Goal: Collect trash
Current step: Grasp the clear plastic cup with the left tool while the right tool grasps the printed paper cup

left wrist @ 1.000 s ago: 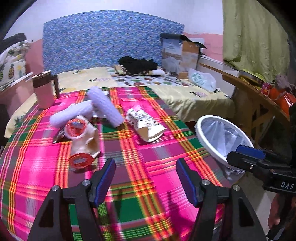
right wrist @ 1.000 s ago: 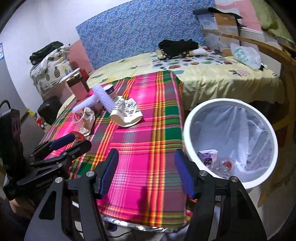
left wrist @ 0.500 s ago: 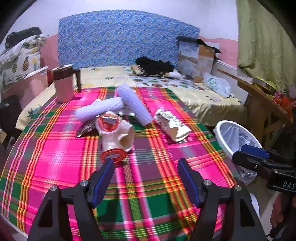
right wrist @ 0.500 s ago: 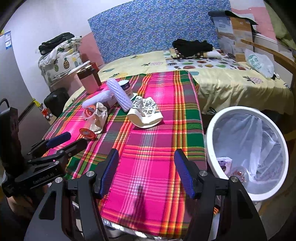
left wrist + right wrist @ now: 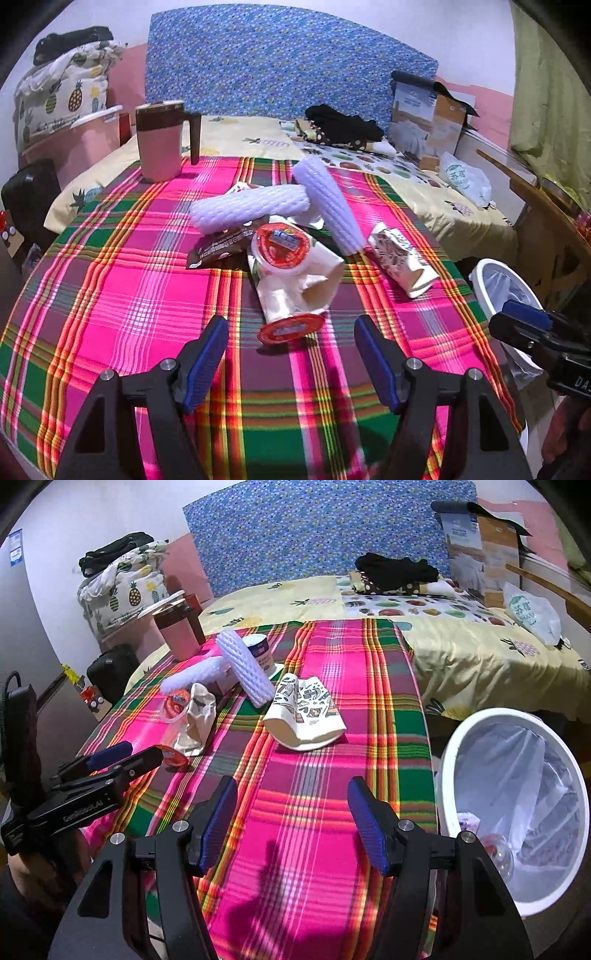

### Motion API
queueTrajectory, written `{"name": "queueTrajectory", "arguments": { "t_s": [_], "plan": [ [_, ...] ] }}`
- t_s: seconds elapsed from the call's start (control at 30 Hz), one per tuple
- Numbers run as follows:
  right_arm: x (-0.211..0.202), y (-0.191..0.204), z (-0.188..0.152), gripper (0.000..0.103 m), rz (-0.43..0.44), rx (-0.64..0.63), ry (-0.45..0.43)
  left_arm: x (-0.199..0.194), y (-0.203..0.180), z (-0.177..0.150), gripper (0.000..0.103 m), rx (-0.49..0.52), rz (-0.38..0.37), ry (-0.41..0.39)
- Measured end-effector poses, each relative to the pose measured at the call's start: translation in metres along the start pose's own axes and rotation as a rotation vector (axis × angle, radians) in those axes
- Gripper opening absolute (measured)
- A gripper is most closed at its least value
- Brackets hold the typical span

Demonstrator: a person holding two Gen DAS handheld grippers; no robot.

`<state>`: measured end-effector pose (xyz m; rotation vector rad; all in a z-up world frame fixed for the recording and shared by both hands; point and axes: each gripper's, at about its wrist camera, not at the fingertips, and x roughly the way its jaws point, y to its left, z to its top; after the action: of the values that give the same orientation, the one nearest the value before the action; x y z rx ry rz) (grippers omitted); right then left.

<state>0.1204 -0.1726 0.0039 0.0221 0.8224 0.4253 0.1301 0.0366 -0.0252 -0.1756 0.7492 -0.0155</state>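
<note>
On the plaid tablecloth (image 5: 122, 280) lies a heap of trash: two white foam net sleeves (image 5: 251, 210) (image 5: 245, 666), a dark snack wrapper (image 5: 218, 249), a crumpled cream paper bag with red-rimmed lids (image 5: 295, 284) (image 5: 197, 720) and a flattened patterned paper cup (image 5: 400, 258) (image 5: 306, 716). My left gripper (image 5: 291, 354) stands open just short of the red lid (image 5: 290, 328), nothing between its fingers. Over the bare cloth near the table's front edge my right gripper (image 5: 291, 819) is open and empty. A white bin with a clear liner (image 5: 513, 801) (image 5: 498, 284) stands right of the table, some trash inside.
A pink mug with a dark lid (image 5: 160, 142) (image 5: 179, 631) stands at the table's far left. A small white tin (image 5: 260, 651) sits behind the foam sleeves. Beyond lies a bed (image 5: 461, 642) with clothes, a cardboard box (image 5: 428, 114) and a plastic bag. A wooden table (image 5: 546, 218) stands at right.
My left gripper has swung left and nearer the heap, so the crumpled bag and lids now sit just ahead of its fingers. The right gripper drifted left; the bin shifted toward the frame's right edge.
</note>
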Motion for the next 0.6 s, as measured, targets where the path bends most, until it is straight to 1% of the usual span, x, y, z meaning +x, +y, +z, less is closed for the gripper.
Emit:
{"name": "queueTrajectory", "arguments": {
  "t_s": [0.17,0.23,0.4,0.43,0.6],
  "plan": [
    [0.007,0.003,0.006,0.063,-0.001,-0.002,0.001,0.018,0.002,0.002,0.07,-0.011,0.013,0.029],
    [0.01,0.003,0.008,0.063,-0.001,-0.004,0.001,0.025,0.002,0.002,0.069,-0.015,0.015,0.036],
    [0.02,0.006,0.015,0.06,0.003,-0.012,0.008,0.037,0.004,0.003,0.046,-0.028,0.014,0.064],
    [0.022,0.007,0.016,0.06,0.004,-0.016,0.009,0.038,0.004,0.003,0.045,-0.031,0.014,0.067],
    [0.036,0.011,0.023,0.059,0.001,-0.035,0.021,0.035,0.01,0.002,0.045,-0.049,-0.006,0.061]
  ]
}}
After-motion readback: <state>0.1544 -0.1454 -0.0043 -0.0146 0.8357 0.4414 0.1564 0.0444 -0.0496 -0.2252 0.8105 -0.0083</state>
